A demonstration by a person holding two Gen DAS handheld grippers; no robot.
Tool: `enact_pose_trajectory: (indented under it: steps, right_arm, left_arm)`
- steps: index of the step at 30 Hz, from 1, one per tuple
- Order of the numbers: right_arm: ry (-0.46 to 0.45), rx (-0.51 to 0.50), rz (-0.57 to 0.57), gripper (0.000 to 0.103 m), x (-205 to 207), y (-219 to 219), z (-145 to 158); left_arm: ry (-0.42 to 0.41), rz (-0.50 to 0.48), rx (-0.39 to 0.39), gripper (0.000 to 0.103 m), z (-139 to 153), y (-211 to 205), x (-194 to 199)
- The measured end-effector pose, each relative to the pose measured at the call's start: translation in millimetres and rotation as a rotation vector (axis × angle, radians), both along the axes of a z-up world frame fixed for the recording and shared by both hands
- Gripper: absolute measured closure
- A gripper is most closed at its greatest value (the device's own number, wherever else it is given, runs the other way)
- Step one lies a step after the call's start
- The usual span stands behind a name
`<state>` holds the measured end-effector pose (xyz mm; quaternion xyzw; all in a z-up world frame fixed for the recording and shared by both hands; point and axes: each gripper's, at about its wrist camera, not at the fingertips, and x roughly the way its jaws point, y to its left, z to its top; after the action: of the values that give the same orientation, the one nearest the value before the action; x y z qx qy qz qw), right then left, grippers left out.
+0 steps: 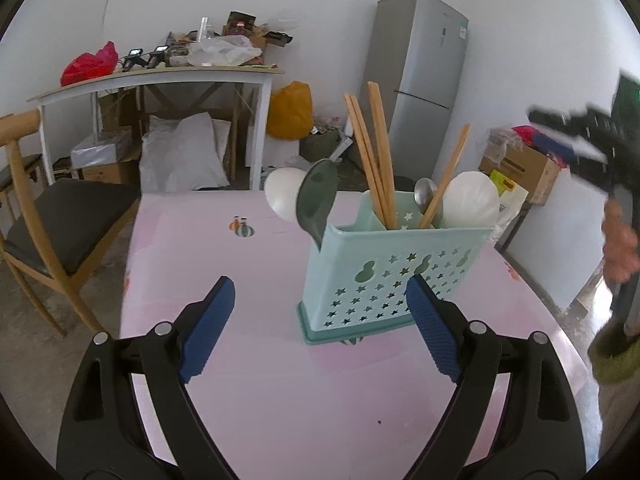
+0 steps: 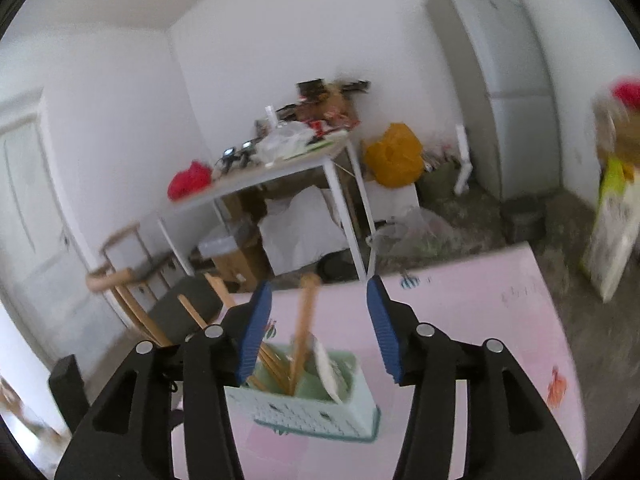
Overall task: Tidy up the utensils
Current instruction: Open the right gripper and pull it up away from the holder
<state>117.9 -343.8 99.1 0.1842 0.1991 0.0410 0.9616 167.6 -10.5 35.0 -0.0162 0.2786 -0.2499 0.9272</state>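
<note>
A light teal utensil holder [image 1: 384, 276] with star-shaped holes stands on the pink table [image 1: 192, 248]. In it are wooden chopsticks [image 1: 374, 160], a metal spoon [image 1: 425, 194], a white spoon [image 1: 472, 200] and a dark green spoon [image 1: 318, 200] that leans out to the left. My left gripper [image 1: 320, 280] is open just in front of the holder, with nothing between its blue pads. My right gripper [image 2: 319, 282] is open above the holder [image 2: 320, 416]; a chopstick [image 2: 302, 332] stands up between its fingers, untouched. In the left wrist view the right gripper [image 1: 580, 136] is a blur at far right.
A wooden chair [image 1: 48, 216] stands at the table's left side. Behind are a white side table [image 1: 160, 76] piled with clutter, an orange bag [image 1: 290, 110], a grey fridge [image 1: 424, 80] and a cardboard box [image 1: 524, 168]. A person's hand [image 1: 620, 240] shows at right.
</note>
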Motion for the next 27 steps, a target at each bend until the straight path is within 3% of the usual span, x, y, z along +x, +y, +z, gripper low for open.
enact_pose_trajectory:
  steps: [5,12,20,23,27]
  right_arm:
    - [0.127,0.207,0.049,0.053,5,-28,-66]
    - [0.192,0.319,0.188,0.050,29,-25,-124]
    - [0.174,0.340,0.304,0.047,49,-12,-127]
    - [0.183,0.293,0.294,0.045,50,-3,-125]
    - [0.197,0.331,0.285,0.045,50,-4,-124]
  left_arm:
    - [0.001,-0.040,-0.010,0.019,-8,-15,15]
    - [0.022,-0.083,-0.034,0.020,-12,-37,35]
    - [0.053,-0.097,-0.036,0.020,-18,-57,44]
    - [0.051,-0.099,-0.023,0.020,-17,-64,41]
    - [0.064,-0.074,-0.028,0.020,-16,-64,38]
